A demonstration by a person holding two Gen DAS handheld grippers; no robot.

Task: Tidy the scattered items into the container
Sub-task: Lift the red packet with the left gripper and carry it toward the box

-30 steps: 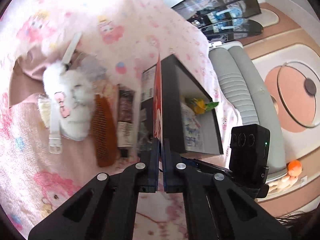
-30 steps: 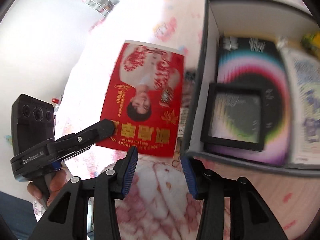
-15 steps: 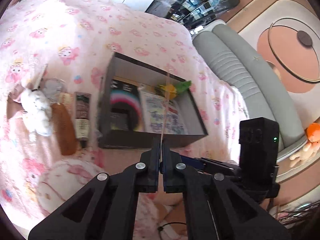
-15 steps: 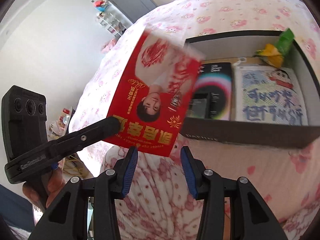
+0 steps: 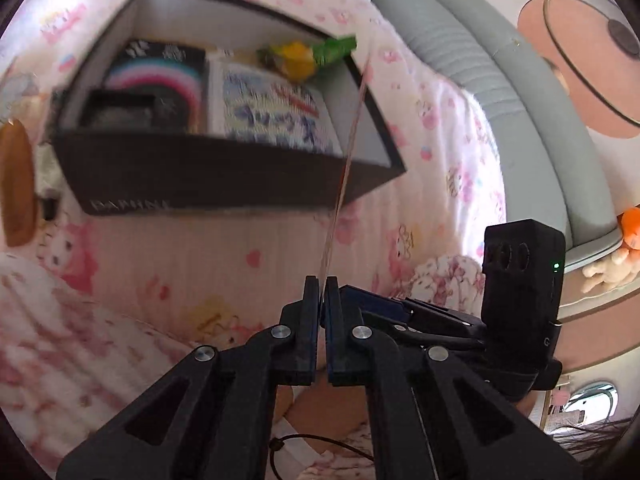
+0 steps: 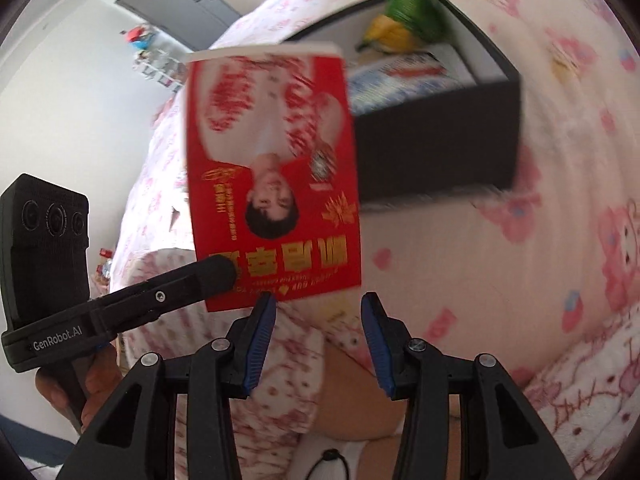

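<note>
Left wrist view: left gripper (image 5: pixel 322 280) clamped on the bottom edge of a red envelope (image 6: pixel 276 168), seen edge-on. Beyond — a dark box (image 5: pixel 224 188) on a pink cartoon-print bedspread (image 5: pixel 452 168), grey padded headboard (image 5: pixel 520 92) to the right, brown comb (image 5: pixel 16 184) at far left. Right gripper (image 6: pixel 318 308) spread wide, empty. Versus half a second back — box nearer and larger, white plush toy gone from view.

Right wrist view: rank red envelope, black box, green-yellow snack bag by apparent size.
1. red envelope and black box: similar picture area; the envelope hangs nearer the camera and hides part of the box, so I won't rank them.
2. green-yellow snack bag: clearly smallest, blurred.
</note>
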